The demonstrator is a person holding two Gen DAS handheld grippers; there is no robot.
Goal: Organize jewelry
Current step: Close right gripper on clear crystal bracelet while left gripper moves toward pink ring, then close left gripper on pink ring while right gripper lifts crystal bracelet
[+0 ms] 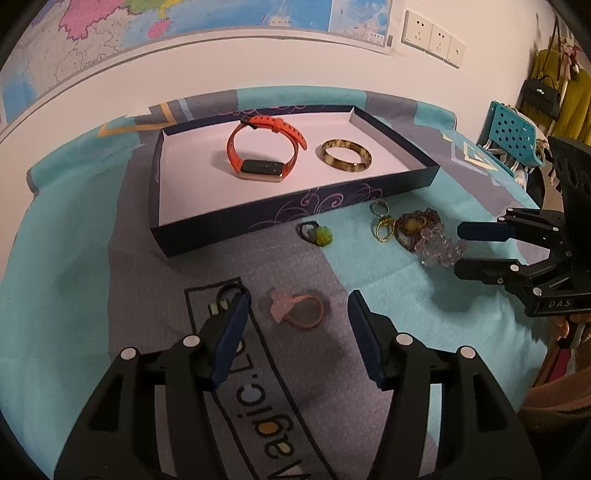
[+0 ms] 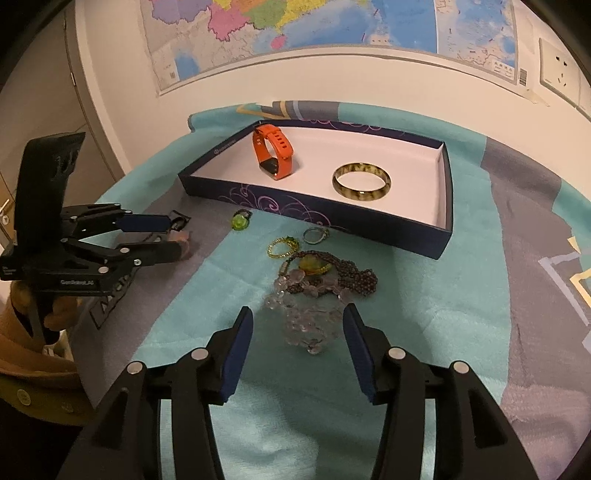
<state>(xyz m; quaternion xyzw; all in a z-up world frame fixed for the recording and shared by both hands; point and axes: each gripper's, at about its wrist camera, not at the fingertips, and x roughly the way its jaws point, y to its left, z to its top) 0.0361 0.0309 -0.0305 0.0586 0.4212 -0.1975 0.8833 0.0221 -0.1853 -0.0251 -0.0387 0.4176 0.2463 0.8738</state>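
A dark blue box (image 1: 229,227) (image 2: 369,221) holds an orange watch (image 1: 264,151) (image 2: 273,151) and a mottled bangle (image 1: 345,154) (image 2: 361,181). On the cloth lie a pink cord bracelet (image 1: 299,308), a green charm (image 1: 320,236) (image 2: 240,221), gold and silver rings (image 1: 384,223) (image 2: 282,246), a dark bead necklace (image 1: 417,221) (image 2: 343,275) and a clear bead bracelet (image 1: 439,245) (image 2: 310,321). My left gripper (image 1: 299,297) (image 2: 168,236) is open around the pink bracelet. My right gripper (image 2: 297,321) (image 1: 458,247) is open around the clear beads.
A teal and grey cloth (image 1: 74,258) (image 2: 443,332) covers the table. A map (image 2: 295,29) and wall sockets (image 1: 432,37) are on the wall behind. A teal chair (image 1: 513,136) and hanging clothes stand at the right.
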